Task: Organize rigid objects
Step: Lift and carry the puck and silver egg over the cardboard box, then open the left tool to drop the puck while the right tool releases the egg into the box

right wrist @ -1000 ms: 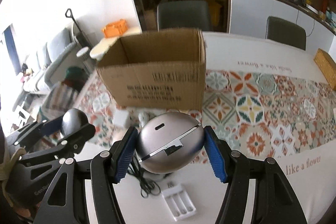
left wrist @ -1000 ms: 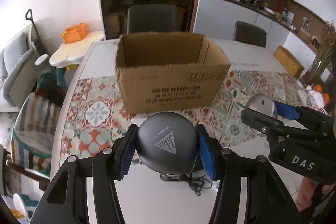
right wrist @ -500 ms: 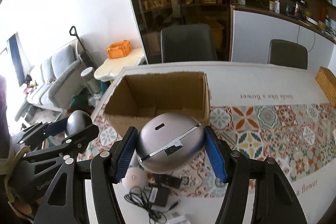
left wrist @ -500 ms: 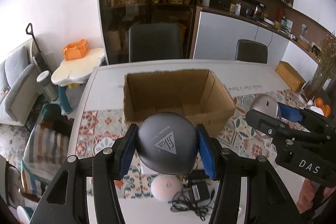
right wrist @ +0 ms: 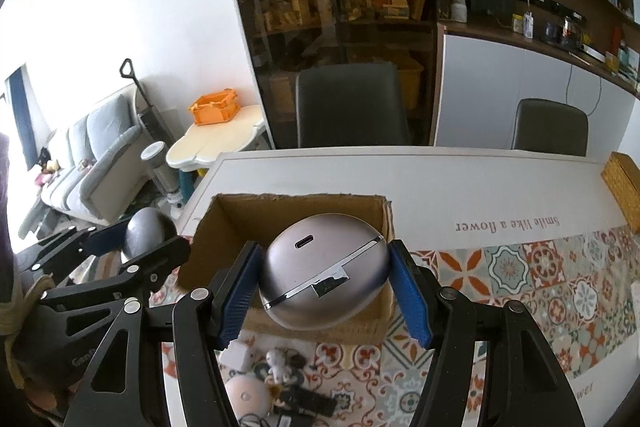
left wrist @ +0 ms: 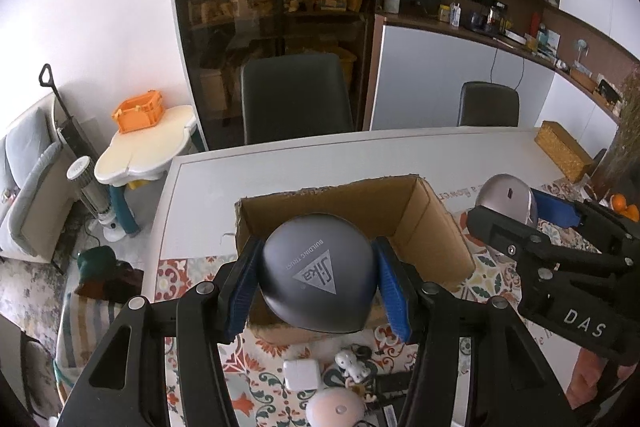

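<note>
blue-padded fingers of the left gripper clamp a dark grey rounded case with a triangle logo, held in the air over the near wall of the open brown cardboard box. blue-padded fingers of the right gripper clamp a silver rounded case with a chrome seam and a small port, likewise held in the air above the near edge of the same box. below both grippers, on the patterned tile-print cloth, lie a pale pink round puck, a small white square block, a little white figurine and some black cables and adapters. the box stands on the white surface, its inside bare as far as can be seen. beyond the surface stand 2 dark chairs, with a woven basket at the far right edge.
</note>
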`<state>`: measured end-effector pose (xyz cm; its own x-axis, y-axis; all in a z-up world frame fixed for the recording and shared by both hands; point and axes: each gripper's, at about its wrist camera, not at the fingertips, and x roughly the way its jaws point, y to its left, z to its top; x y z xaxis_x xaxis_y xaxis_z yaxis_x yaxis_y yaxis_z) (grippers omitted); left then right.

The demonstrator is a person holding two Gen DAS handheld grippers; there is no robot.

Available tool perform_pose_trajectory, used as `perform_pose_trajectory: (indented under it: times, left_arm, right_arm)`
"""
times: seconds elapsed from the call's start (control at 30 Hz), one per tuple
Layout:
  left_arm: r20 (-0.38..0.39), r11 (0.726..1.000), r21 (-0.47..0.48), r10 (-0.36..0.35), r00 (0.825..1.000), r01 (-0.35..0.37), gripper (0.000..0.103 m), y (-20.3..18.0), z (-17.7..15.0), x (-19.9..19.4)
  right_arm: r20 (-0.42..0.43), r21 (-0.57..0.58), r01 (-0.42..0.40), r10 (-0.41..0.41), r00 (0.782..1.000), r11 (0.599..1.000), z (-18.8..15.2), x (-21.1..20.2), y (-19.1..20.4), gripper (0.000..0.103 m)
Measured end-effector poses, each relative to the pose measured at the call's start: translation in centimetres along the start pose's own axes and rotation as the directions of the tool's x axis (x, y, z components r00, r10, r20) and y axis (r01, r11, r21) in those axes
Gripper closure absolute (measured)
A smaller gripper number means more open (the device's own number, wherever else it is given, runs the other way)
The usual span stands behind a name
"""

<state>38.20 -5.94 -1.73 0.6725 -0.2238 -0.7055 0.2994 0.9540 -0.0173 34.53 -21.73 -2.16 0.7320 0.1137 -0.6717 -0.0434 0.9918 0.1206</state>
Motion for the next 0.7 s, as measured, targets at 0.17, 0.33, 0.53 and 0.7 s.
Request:
perform_pose_trajectory:
  times: [0.17,0.33,0.53,0.7]
  left_arm:
    - [-0.049,1.000,0.013,-0.004,0.999,0.005,0.048,0.1,1.2,2.4]
    - [-0.113,1.000,0.028,0.004,0.994,-0.001,0.048,0.3,1.5,5.0]
    - [-0.176,1.000,0.020,0.005,0.984,-0.002,0.048,0.8,1.4,7.3]
    - [-0.200,1.000,-0.007,-0.012,0.980,0.011,0.047,1.2,1.4,8.2]
  right_arm:
    - [-0.037,0.002,0.003,-0.002,0.999,1.000,1.2,1.9,-0.4,0.040]
    - [-0.088,-0.004,0.008,-0.009,0.996,1.000,1.6,4.0,-0.4,0.039]
    - [-0.124,-0.017,0.018,-0.020,0.992,1.000,1.6,5.4,-0.5,0.040]
    - [-0.145,-0.026,0.017,-0.021,0.989,1.000,1.8,6.4,-0.4,0.040]
